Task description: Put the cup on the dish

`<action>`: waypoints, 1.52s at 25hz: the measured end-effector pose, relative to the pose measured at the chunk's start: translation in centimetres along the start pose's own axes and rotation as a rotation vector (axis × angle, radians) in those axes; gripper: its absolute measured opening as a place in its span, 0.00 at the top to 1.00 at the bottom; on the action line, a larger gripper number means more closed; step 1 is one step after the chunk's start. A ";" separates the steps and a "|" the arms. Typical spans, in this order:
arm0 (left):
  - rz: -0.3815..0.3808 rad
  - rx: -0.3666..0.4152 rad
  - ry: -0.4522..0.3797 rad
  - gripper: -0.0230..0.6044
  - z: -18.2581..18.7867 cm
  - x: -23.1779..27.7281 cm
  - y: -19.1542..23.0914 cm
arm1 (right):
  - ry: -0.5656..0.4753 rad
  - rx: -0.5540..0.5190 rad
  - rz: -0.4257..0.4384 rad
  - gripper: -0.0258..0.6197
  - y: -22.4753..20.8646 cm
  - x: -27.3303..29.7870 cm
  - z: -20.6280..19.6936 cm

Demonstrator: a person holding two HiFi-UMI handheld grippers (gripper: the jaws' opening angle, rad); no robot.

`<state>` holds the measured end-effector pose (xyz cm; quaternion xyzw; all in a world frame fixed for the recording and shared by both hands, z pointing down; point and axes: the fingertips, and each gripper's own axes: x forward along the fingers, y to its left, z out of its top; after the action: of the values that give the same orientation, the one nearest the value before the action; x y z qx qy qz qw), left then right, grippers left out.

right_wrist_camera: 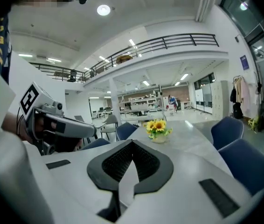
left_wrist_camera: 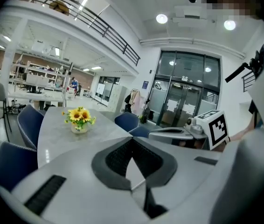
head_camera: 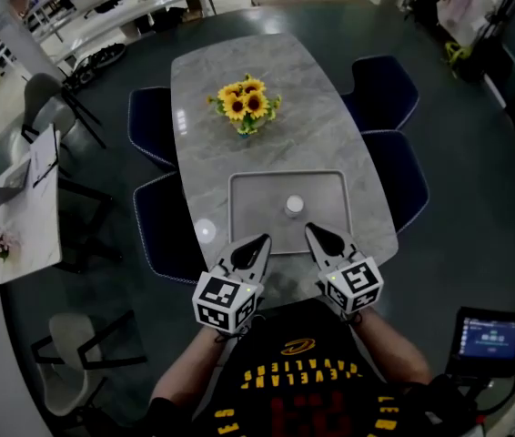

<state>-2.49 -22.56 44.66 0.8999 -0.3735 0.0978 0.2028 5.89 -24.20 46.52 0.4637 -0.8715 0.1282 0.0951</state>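
Note:
A small white cup [head_camera: 294, 207] stands upright near the middle of a grey rectangular dish [head_camera: 248, 218] on the marble table. Both grippers hover side by side over the table's near edge, short of the dish and apart from the cup. My left gripper [head_camera: 263, 241] is shut with nothing between its jaws, and its dark pads meet in the left gripper view [left_wrist_camera: 132, 142]. My right gripper [head_camera: 311, 230] is also shut and empty, with its pads together in the right gripper view [right_wrist_camera: 132, 144]. Neither gripper view shows the cup or the dish.
A vase of sunflowers [head_camera: 247, 104] stands further back on the table [head_camera: 203, 80]. Dark blue chairs [head_camera: 154, 126] [head_camera: 385, 91] line both long sides. A white side table [head_camera: 30, 203] is at the left, and a screen [head_camera: 489, 337] glows at lower right.

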 end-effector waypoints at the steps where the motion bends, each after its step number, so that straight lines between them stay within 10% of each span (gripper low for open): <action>1: -0.005 0.015 -0.023 0.96 1.1 -0.3 -0.2 | -0.035 -0.020 0.003 0.95 0.5 -0.2 1.6; 10: -0.025 0.161 -0.160 0.96 7.5 -4.1 -3.3 | -0.225 -0.084 0.018 0.95 4.4 -4.2 9.8; 38: -0.086 0.230 -0.259 0.96 7.9 -12.4 -7.3 | -0.317 -0.111 -0.097 0.95 10.3 -9.8 10.3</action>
<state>-5.82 -13.51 31.32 0.9374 -0.3440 0.0143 0.0526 2.24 -14.17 32.51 0.5136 -0.8579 0.0005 -0.0121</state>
